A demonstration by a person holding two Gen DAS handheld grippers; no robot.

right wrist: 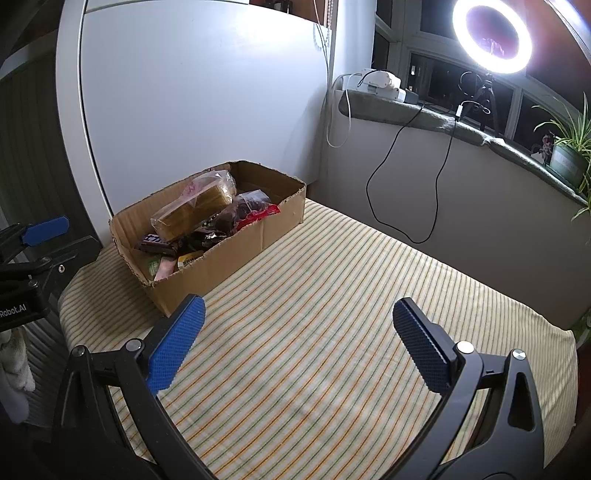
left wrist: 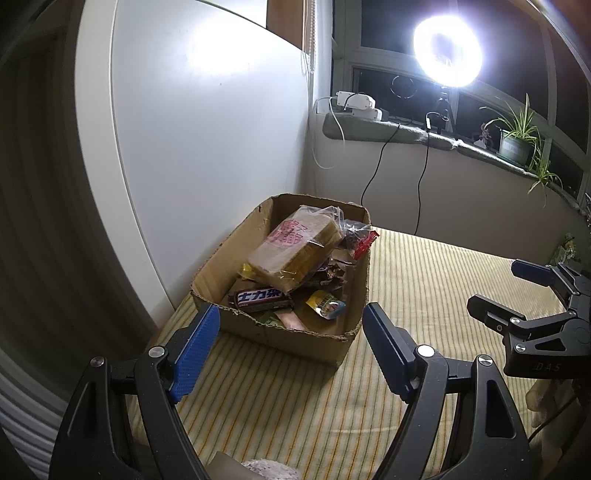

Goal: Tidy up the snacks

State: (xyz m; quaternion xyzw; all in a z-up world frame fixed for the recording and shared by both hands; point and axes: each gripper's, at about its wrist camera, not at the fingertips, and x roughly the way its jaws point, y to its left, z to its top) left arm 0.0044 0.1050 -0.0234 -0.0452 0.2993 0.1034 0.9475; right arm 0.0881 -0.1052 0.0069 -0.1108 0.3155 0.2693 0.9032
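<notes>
Here both claws, left claw (left wrist: 290, 323) and right claw (right wrist: 297, 319), gape.

One cardboard box (left wrist: 243, 325) on the striped cloth (left wrist: 295, 398), one wrapped loaf of bread (left wrist: 295, 254) on top, one dark chocolate bar (left wrist: 260, 298), one small yellow packet (left wrist: 325, 303), more wrappers beneath, too jumbled to count. One ring light (right wrist: 491, 35), one potted plant (left wrist: 515, 142).

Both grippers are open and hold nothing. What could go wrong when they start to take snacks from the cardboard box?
1. The bread bag lies tilted on top of the pile, so it may slide when something under it, like the chocolate bar, is pulled.
2. The cardboard box has a torn, soft rim; a finger may catch it and drag the box over the striped cloth.
</notes>
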